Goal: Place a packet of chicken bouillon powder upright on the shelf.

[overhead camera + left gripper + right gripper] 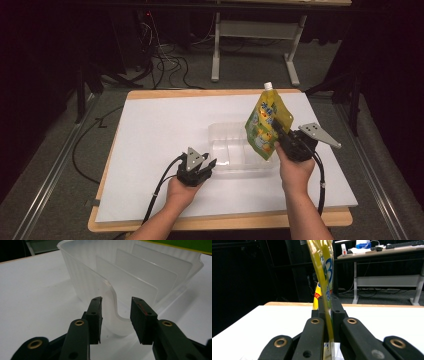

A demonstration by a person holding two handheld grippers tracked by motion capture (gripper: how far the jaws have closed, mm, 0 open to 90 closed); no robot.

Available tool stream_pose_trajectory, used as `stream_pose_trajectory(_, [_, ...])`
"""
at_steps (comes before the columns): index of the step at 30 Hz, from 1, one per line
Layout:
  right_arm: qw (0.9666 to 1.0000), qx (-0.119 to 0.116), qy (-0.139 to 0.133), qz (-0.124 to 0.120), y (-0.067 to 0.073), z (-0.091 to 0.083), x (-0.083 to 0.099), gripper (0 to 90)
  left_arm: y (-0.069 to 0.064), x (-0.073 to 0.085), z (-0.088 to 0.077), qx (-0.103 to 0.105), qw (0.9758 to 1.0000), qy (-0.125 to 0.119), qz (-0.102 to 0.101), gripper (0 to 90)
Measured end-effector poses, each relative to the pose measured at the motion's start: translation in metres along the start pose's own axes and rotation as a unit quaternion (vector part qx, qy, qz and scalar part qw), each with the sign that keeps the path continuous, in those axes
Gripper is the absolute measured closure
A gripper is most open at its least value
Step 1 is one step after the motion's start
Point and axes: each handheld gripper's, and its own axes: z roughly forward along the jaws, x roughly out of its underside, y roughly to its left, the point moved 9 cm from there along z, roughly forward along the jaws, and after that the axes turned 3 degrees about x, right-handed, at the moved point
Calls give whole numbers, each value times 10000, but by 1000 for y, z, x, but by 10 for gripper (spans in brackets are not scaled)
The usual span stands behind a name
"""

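Yellow-green spouted pouch (266,122): held upright above the table, white cap at 12 o'clock, lower edge hanging over the right end of the clear divided bin (225,131). Clamped at its lower right edge by the right tool (281,136), at about 4 o'clock from the pouch's middle. Seen edge-on in the right gripper view as pouch (325,277) rising straight up between the two black jaws, pads pressed flat on both faces, no gap visible. Right tool: together on the pouch.

Clear divided bin: resting on the white table (150,150) near its centre, long side running 9 to 3 o'clock, upright partitions inside. Interior compartments under the pouch partly hidden by it; contents not discernible.

Left tool (210,163): at the bin's near left corner, about 7 o'clock from the bin's middle, well apart from the pouch. In the left gripper view, left tool (116,315) straddling the bin (140,275) wall at a curved notch in the rim, one jaw outside, one jaw inside. Jaws apart; daylight visible between each pad and the plastic wall, no pressing contact shown.

Both hands entering from 6 o'clock, cables trailing back toward the table's near edge. Table legs (216,50) of a second bench on the floor beyond, at 12 o'clock.
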Motion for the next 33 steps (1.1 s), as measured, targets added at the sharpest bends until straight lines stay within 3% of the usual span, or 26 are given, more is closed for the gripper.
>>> stream_pose_trajectory(15, [9999, 117, 115, 24, 4, 15, 13, 900, -2, 0, 0, 19, 10000, 11, 23, 639])
stream_pose_trajectory(33, [9997, 211, 138, 30, 2, 21, 19, 900, -2, 0, 0, 0, 10000, 28, 8, 646])
